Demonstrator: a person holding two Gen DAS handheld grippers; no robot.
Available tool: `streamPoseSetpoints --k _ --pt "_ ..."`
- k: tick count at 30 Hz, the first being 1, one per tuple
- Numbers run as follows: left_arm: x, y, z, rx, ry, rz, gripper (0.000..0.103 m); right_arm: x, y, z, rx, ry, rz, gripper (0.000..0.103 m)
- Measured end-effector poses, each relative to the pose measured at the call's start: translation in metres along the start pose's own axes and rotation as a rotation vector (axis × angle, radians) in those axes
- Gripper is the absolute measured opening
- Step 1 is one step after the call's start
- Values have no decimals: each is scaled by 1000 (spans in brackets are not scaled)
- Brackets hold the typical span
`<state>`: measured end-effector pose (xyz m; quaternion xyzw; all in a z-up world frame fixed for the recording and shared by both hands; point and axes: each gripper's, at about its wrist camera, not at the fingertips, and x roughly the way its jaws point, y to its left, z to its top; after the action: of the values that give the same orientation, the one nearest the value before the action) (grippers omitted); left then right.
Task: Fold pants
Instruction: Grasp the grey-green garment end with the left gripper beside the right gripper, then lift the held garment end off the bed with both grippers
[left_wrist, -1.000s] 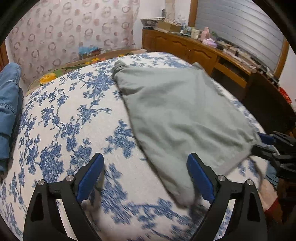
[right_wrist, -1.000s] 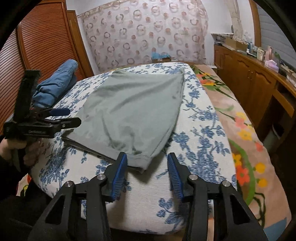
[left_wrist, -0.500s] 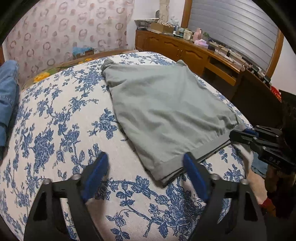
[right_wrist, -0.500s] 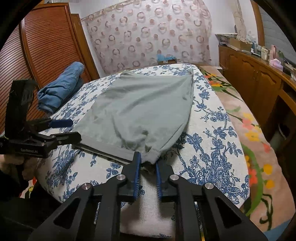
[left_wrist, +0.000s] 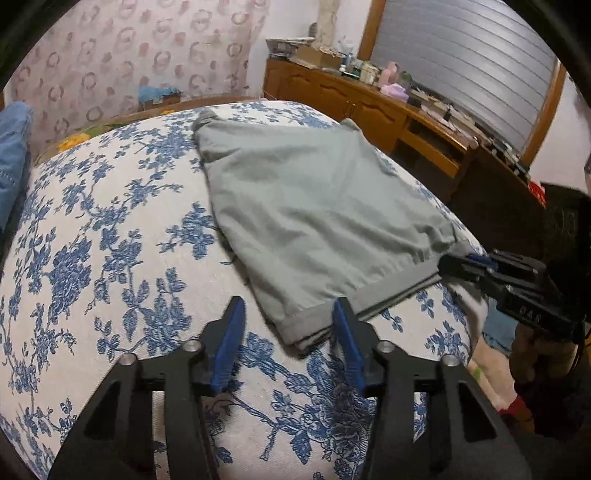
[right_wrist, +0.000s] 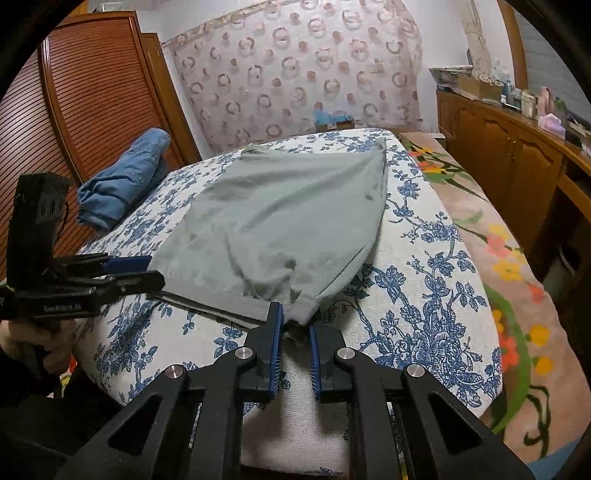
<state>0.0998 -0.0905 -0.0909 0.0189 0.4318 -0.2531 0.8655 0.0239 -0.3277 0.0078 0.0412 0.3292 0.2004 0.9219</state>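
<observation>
On the bed (right_wrist: 424, 306), covered by a white sheet printed with blue flowers, a pair of grey-green pants (right_wrist: 280, 229) is laid flat, folded lengthwise, with the waistband toward the near edge of the mattress and the legs stretched toward the far end. The right hand-held gripper (right_wrist: 295, 325) is clamped onto the near right corner of the waistband; its blue pads are almost together and the cloth is pinched between them. The left hand-held gripper (left_wrist: 286, 323) is set over the other corner of the waistband. Its jaws have just been closing and stand about half open, with the grey hem lying between them; the right pad appears to touch the cloth, though blur at that edge makes contact hard to confirm, and the left pad stands clear over the sheet. In the right wrist view the left hand-held gripper (right_wrist: 147, 271) is seen from the side at the left end of the waistband, carried by a person's hand (right_wrist: 33, 332). A folded pair of blue jeans (right_wrist: 122, 181) is placed well apart from the pants, at the far left side of the bed beside a slatted wooden wardrobe door (right_wrist: 85, 103). A long wooden counter (right_wrist: 517, 147) crowded with small items is seen along the right wall, and a patterned curtain (right_wrist: 295, 66) is hung behind the bed.
</observation>
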Motion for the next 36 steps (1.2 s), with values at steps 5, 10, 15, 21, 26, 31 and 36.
streamPoseSetpoints --k 5,10,15,21,26,31,36 --pt "-1 0 -2 -13 -15 -20 52 1 2 0 7 -8 10 12" --pt "-1 7 -1 -58 -13 -84 24 2 3 2 2 -9 9 11" --pt "-8 11 4 -80 -33 -122 10 -1 9 6 -23 -33 19 9" --pt "-35 5 21 -48 -113 -110 8 -11 17 23 -45 -87 33 8" --pt "-71 3 45 -20 -206 -99 8 -29 28 50 -90 -165 37 7" --pt "-114 -1 68 17 -311 -82 8 -56 46 84 -146 -264 53 7" --pt "-157 -4 87 51 -409 -55 8 -83 64 109 -203 -346 82 7"
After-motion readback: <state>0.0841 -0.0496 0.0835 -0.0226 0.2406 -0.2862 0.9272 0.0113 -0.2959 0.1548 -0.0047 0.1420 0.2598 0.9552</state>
